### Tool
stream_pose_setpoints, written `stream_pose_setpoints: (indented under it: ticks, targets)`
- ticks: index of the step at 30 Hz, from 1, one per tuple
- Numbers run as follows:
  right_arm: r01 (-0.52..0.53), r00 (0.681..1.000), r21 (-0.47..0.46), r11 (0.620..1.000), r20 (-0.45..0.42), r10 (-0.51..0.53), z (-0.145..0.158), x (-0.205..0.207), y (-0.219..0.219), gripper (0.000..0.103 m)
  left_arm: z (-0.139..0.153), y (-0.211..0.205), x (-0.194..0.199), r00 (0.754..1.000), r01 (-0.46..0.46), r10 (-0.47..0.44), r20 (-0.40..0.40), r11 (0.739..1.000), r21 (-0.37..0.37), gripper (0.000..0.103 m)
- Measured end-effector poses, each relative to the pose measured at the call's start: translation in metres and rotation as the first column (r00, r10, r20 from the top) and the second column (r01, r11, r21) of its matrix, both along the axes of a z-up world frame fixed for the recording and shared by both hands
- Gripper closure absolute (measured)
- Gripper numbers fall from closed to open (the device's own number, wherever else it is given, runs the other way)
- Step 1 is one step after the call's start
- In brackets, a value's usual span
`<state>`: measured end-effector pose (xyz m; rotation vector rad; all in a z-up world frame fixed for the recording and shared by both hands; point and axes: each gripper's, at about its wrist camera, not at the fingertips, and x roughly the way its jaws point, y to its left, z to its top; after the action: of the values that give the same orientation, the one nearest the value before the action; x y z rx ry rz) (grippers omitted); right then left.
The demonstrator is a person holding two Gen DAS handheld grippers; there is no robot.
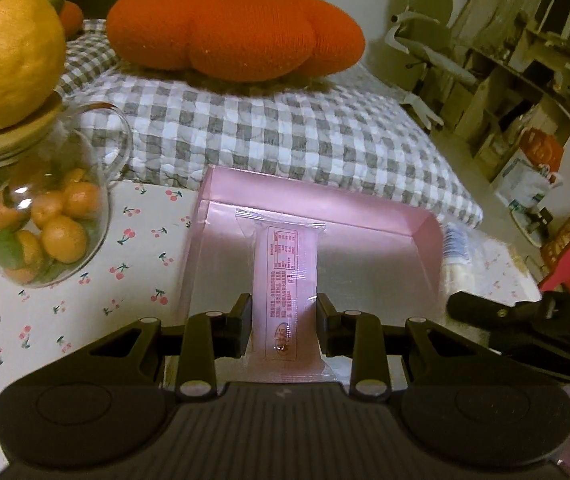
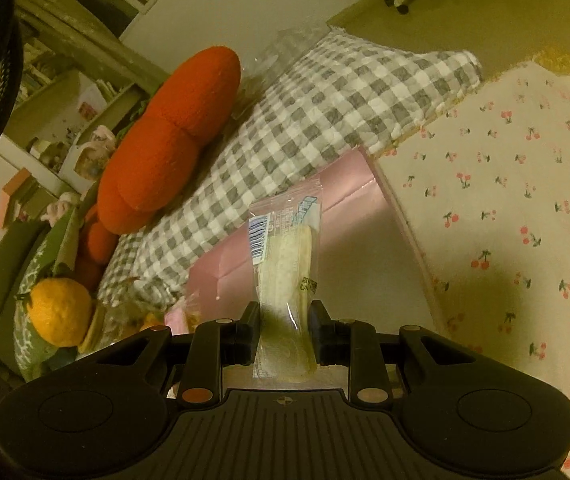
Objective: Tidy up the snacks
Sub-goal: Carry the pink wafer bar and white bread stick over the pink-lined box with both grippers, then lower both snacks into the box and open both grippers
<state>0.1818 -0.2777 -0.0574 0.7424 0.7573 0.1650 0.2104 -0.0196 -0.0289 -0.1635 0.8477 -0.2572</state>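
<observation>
Left gripper and right gripper, fingers of each closed on a held packet.

Glossy pink box; clear plastic snack wrapper; quilted cloth blanket; glass jar.

Legible: only "DAS" in pale capitals on the black gripper body near the left wrist view's right edge. Red print on the pink snack packet and barcode on the clear wrapper too blurred to read.
</observation>
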Motion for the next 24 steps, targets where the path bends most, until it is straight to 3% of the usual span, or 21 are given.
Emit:
stream_pose_setpoints:
  ticks: [9,19,22,24]
  targets:
    - [0.007,0.999,-0.103,0.995,-0.036,-0.011,-0.014,0.012,0.0,0.078,-0.017,-0.014,0.011,1.0,0.017,-0.016,-0.005,0.996,0.083,0.074]
    - [-0.01,0.999,-0.123,0.992,-0.034,0.006,-0.013,0.012,-0.001,0.073,-0.026,-0.024,0.016,0.999,0.046,-0.047,0.0,0.99,0.135,0.072]
    - [-0.028,0.999,-0.127,0.991,-0.05,0.021,-0.012,0.013,0.001,0.065,-0.022,-0.025,0.012,0.998,0.056,-0.059,0.019,0.987,0.151,0.052]
    - [-0.033,0.999,-0.133,0.991,-0.047,0.027,-0.01,0.012,0.002,0.056,-0.019,-0.025,0.009,0.997,0.066,-0.071,0.031,0.986,0.152,0.046]
